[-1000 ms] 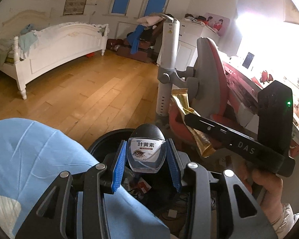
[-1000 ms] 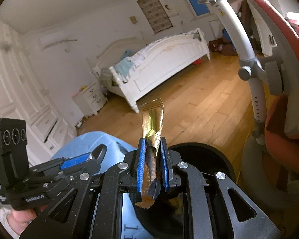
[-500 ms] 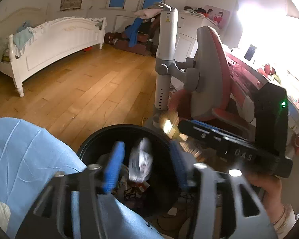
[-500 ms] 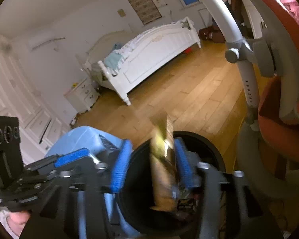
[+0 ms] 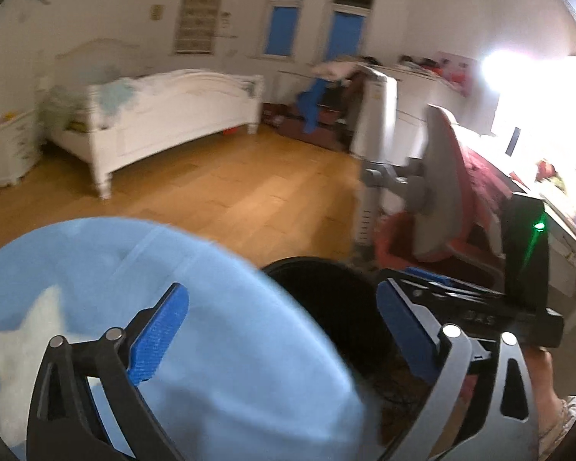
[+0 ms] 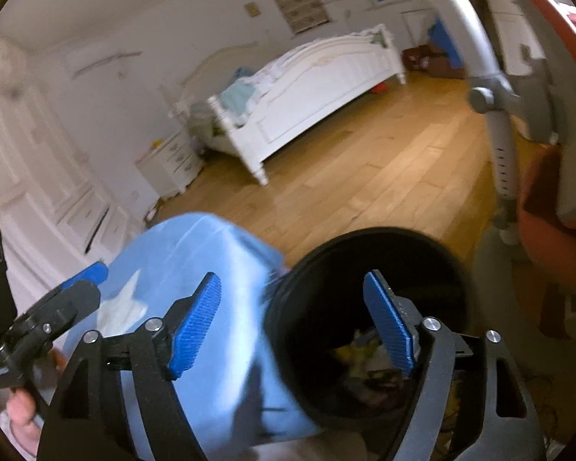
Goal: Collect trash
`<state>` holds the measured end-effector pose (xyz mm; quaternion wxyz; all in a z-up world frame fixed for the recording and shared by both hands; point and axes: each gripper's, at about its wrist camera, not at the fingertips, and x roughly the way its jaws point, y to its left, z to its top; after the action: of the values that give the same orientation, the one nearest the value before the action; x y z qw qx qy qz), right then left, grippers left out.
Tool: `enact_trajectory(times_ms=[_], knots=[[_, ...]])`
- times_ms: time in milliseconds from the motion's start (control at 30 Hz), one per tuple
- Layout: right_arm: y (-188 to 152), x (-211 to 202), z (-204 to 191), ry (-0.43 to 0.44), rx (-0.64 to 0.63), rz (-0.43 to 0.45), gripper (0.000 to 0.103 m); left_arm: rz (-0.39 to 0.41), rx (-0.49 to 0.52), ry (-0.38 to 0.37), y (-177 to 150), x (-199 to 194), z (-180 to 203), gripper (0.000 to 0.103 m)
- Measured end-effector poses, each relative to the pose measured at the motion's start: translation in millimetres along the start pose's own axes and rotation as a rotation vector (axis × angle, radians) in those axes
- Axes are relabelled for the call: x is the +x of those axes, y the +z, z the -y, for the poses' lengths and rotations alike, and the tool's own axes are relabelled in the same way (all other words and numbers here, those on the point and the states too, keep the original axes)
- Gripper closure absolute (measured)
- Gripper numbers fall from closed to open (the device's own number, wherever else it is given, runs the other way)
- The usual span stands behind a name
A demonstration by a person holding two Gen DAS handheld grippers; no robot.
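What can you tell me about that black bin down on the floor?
The bin is a round, black, open-topped container that looks like plastic. It stands upright on the wooden floor, beside a pale blue cloth and near a red and grey chair. Mixed rubbish lies at its bottom, too blurred to name. Nothing grips it; the right gripper's blue pads frame its mouth from above.

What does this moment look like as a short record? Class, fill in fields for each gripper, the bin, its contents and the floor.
left gripper: jaws opening, nothing between them
right gripper: jaws opening, nothing between them
bin: black, round, open-topped, below the right gripper
bin contents: mixed litter, too blurred to name
floor: wooden boards
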<state>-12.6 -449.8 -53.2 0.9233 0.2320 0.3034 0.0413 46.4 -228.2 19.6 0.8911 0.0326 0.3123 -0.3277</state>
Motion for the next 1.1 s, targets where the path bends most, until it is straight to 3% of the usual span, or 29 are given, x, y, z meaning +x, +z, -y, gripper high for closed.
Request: enact_trajectory(times_ms=[300, 400, 500, 733, 867, 1100], knots=[[-32, 28, -144, 0.120, -0.226, -0.021, 0.018, 0.085, -0.167, 0.402, -53, -94, -104, 0.005], [-48, 36, -187, 0.137, -0.293, 0.006, 0.009, 0.110, -0.241, 0.537, -72, -123, -137, 0.005], [-62, 42, -213, 0.130, -0.334, 0.045, 0.006, 0.113, -0.289, 0.616, -85, -138, -154, 0.005], [-82, 40, -233, 0.058, -0.406, 0.183, 0.005, 0.121, -0.340, 0.693, -102, -155, -172, 0.005], [-84, 31, -232, 0.022, -0.428, 0.285, 0.005, 0.141, -0.353, 0.684, -108, -163, -176, 0.005], [-88, 24, -228, 0.010, -0.433, 0.331, 0.005, 0.152, -0.348, 0.691, -117, -167, -174, 0.005]])
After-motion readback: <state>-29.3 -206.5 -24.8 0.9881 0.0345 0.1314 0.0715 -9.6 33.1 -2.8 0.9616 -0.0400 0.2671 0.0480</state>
